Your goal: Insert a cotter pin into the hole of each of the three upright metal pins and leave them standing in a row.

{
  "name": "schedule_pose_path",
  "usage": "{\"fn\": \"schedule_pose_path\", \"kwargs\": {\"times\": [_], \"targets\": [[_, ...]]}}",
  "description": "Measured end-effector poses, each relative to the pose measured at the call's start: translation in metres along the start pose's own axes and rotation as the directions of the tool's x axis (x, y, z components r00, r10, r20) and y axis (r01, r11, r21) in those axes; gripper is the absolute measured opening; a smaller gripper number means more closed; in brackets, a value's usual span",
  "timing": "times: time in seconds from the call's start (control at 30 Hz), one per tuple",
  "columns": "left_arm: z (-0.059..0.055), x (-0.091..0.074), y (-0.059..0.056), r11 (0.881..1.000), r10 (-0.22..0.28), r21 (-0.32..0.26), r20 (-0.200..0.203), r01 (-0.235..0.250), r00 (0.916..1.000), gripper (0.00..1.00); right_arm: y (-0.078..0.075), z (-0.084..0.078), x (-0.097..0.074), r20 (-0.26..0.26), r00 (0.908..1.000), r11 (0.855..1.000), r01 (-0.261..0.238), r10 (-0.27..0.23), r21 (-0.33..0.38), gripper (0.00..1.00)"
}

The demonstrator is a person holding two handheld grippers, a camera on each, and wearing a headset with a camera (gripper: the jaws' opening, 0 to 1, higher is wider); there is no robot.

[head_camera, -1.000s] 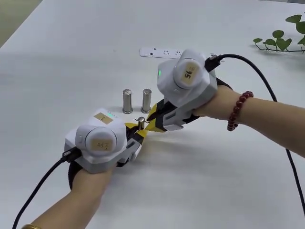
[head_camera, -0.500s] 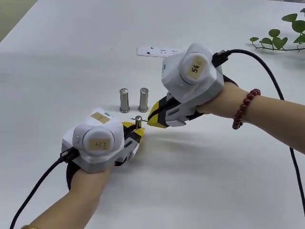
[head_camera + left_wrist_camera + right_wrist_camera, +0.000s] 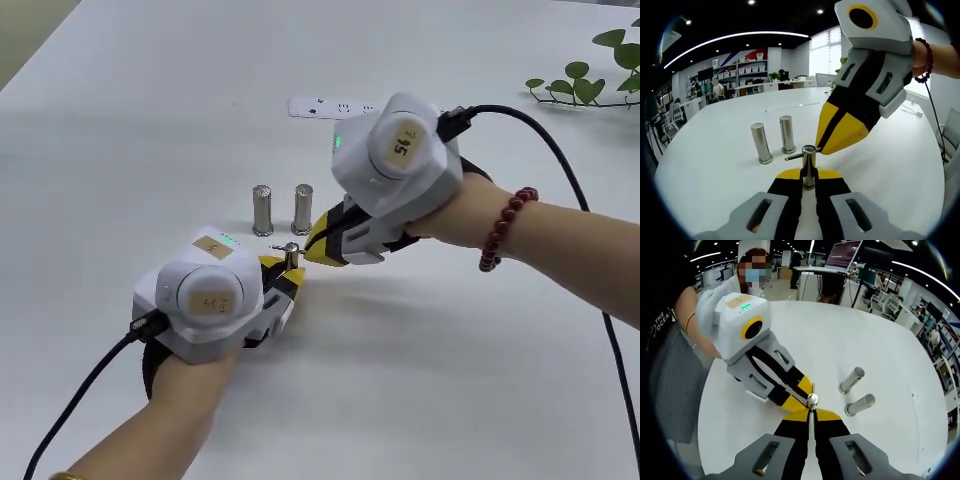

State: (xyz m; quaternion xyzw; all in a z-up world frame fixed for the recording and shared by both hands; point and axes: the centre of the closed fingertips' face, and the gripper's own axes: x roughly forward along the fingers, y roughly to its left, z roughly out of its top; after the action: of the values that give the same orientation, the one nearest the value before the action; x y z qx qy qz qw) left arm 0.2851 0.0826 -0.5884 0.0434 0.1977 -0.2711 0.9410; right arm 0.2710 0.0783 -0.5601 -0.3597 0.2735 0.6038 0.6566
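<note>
1. The left gripper (image 3: 283, 275) reaches in from the near left of the white surface (image 3: 450, 380). Its jaws are drawn narrow and clamped on the lower shaft of one upright metal pin (image 3: 291, 256).
2. In the left gripper view, this held pin (image 3: 809, 167) stands upright between the yellow-tipped jaws, with its head clear above them.
3. A cotter pin (image 3: 795, 157) lies level through the hole just below the head. Its thin end sticks out on the left side.
4. The right gripper (image 3: 318, 245) comes in from the right, angled down. Its jaws are closed to a slit and their tips meet the right side of the pin's head (image 3: 824, 149). There they appear to pinch the cotter pin's near end.
5. In the right gripper view, the jaws (image 3: 813, 415) point straight at the round pin head (image 3: 813, 399). The cotter pin shows as a thin line beyond it (image 3: 813, 388), and the left gripper (image 3: 800, 395) grips from the opposite side.
6. Two more metal pins (image 3: 263, 210) (image 3: 303, 208) stand upright side by side, just beyond the held one. They are apart from each other and from both grippers.
7. Whether cotter pins sit in these two cannot be told.
8. A white power strip (image 3: 330, 107) lies further off, and a leafy plant sprig (image 3: 590, 70) is at the far right.
9. A beaded bracelet (image 3: 505, 225) circles the right wrist.
</note>
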Motion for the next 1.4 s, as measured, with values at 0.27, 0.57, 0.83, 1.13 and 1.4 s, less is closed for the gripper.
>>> {"fn": "schedule_pose_path", "kwargs": {"times": [0.27,0.57,0.83,1.13,1.4], "targets": [[0.0,0.0,0.0,1.0,0.006,0.001,0.0,-0.006,1.0,0.05,0.001,0.002,0.003,0.005,1.0,1.0,0.0,0.0,-0.005,0.0],[0.0,0.0,0.0,1.0,0.015,0.001,0.001,-0.015,0.9999,0.06,0.0,0.002,0.004,0.024,0.9997,0.999,0.006,-0.007,0.033,0.04],[0.001,0.001,0.001,0.999,0.03,-0.031,0.015,-0.03,0.9994,0.06,-0.005,0.0,-0.003,0.07,0.9965,0.986,0.034,-0.046,0.166,0.12],[0.002,0.002,0.002,0.999,0.035,0.0,0.016,-0.035,0.9993,0.05,-0.015,-0.015,-0.017,0.081,0.99,0.957,0.089,-0.115,0.276,0.16],[0.002,0.001,0.016,0.998,0.055,-0.012,0.002,-0.055,0.9985,0.05,-0.014,-0.03,-0.025,0.08,0.9863,0.935,0.11,-0.145,0.339,0.19]]}}
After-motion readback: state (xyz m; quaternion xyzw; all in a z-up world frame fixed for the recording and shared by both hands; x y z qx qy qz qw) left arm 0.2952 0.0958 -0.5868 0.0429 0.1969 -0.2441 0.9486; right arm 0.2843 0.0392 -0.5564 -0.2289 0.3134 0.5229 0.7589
